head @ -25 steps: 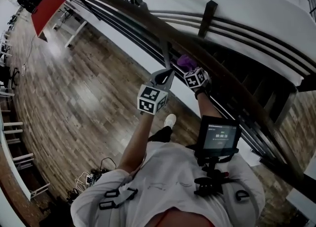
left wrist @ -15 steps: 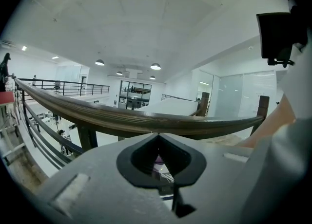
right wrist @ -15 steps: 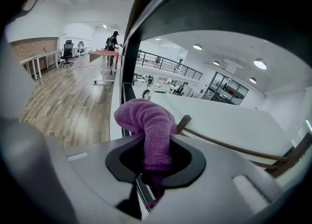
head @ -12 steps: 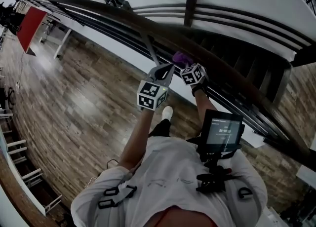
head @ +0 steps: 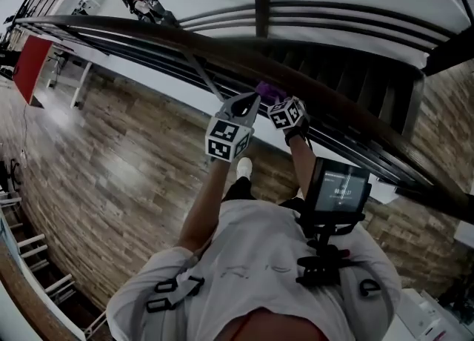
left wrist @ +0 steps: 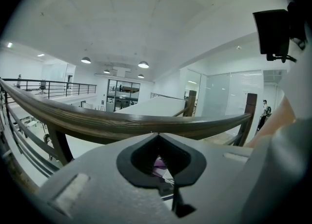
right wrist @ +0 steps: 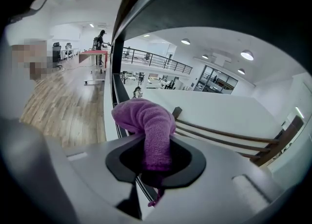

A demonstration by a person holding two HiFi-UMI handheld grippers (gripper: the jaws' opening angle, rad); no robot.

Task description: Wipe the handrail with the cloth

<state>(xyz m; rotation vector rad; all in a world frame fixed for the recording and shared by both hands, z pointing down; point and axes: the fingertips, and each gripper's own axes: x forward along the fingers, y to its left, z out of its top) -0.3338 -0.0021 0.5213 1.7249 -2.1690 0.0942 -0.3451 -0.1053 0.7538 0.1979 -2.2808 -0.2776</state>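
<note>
The dark wooden handrail (head: pixel 148 32) crosses the head view from upper left to lower right. My right gripper (head: pixel 278 98) is shut on a purple cloth (head: pixel 266 90) that sits against the near side of the rail. In the right gripper view the cloth (right wrist: pixel 146 121) bulges out of the jaws just under the dark rail (right wrist: pixel 195 4). My left gripper (head: pixel 250 101) is shut and holds nothing, its tip just left of the cloth and close under the rail. In the left gripper view the handrail (left wrist: pixel 112 123) runs right across in front of the closed tips (left wrist: pixel 157 135).
A dark post (head: pixel 262 4) stands behind the rail, with thinner lower rails (head: pixel 348 147) beneath it. A wooden floor (head: pixel 104 176) lies far below, with a red table (head: pixel 28 65) at the left. A small screen (head: pixel 339 191) hangs on the person's chest.
The head view has swung, so the post and the red table have shifted left in the picture. Both grippers stay together at the rail, with the cloth still held.
</note>
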